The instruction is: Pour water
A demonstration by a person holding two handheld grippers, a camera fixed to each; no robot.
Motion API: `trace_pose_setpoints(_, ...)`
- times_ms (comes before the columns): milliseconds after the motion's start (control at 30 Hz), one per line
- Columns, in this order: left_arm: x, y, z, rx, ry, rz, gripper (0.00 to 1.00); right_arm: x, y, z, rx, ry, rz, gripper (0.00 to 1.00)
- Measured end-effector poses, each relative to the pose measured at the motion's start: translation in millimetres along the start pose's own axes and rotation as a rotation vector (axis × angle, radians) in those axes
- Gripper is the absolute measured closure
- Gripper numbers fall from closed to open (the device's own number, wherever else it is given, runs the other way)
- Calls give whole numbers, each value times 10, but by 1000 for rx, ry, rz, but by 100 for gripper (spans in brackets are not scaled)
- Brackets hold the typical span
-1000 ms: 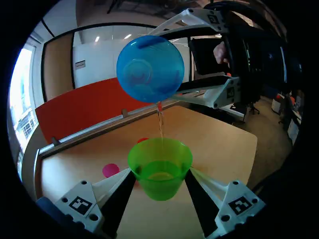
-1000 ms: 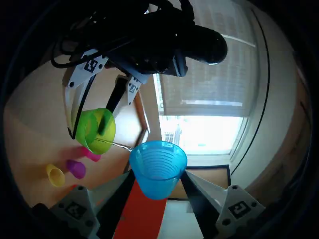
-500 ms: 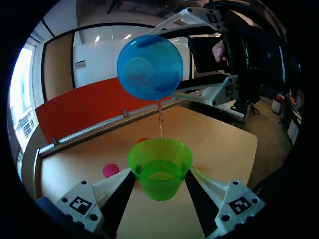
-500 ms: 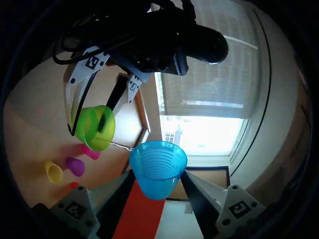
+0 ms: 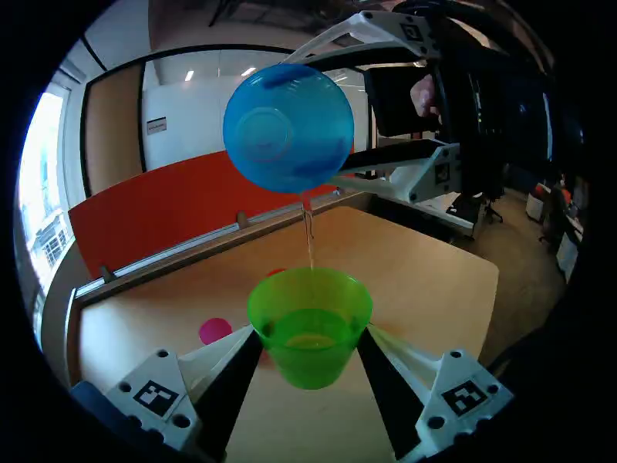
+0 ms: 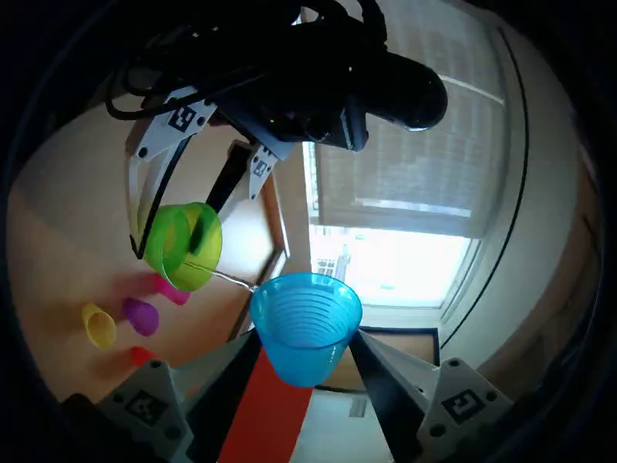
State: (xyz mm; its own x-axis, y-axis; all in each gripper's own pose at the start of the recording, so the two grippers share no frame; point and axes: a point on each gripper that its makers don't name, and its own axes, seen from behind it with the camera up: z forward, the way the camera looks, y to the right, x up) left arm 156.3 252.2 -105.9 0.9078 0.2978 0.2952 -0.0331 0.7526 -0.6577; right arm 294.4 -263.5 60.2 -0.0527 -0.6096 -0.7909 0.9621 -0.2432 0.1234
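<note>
In your left gripper view, a window [image 5: 42, 193] glows at the far left. An orange partition [image 5: 170, 208] runs behind the rail along the table's [image 5: 432, 285] far edge. A pink cup [image 5: 214, 330] stands on the table toward its left edge, just beside your left finger. A red cup [image 5: 275, 272] peeks out behind the rim of the green cup [image 5: 307, 312], which hides most of it.

Your left gripper [image 5: 308, 343] is clenched on the green cup from both sides and holds it upright above the table, partly filled. Straight above it, your right gripper [image 5: 328, 116] clamps the blue cup [image 5: 289, 127], tipped far over with its base facing this camera. A thin stream of water [image 5: 310, 239] falls from its lip into the green cup. The two cups are apart. Your hand [image 5: 424, 96] shows behind that gripper, and an office chair [image 5: 490, 208] stands beyond the table's right edge.

In your right gripper view, a yellow cup [image 6: 99, 324] lies on its side at the left, with a purple cup [image 6: 140, 315] just beside it. The red cup [image 6: 141, 355] and the pink cup [image 6: 168, 289] are close by. The green cup [image 6: 183, 245] sits between the left gripper's [image 6: 181, 235] fingers. The stream [image 6: 227, 279] crosses to the blue cup [image 6: 306, 316], which is gripped by the right gripper [image 6: 306, 339]. To the right are the window [image 6: 386, 262] and its blind [image 6: 401, 154].
</note>
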Motion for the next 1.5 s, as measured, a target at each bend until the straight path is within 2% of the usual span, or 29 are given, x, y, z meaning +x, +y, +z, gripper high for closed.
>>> trace_pose_setpoints(567,22,-25,18,2,4,-2,19,-181,-8,183,2,2,-4,14)
trace_pose_setpoints(767,27,-42,22,4,6,-6,19,-156,-7,196,2,4,12,14)
trace_pose_setpoints(867,31,-51,24,5,7,-10,19,-98,-16,192,-1,8,47,14)
trace_pose_setpoints(1167,32,-71,30,5,8,-12,19,197,-108,55,-3,9,250,14)
trace_pose_setpoints(1500,37,-91,43,7,8,-10,19,565,-247,-308,-2,-2,551,14)
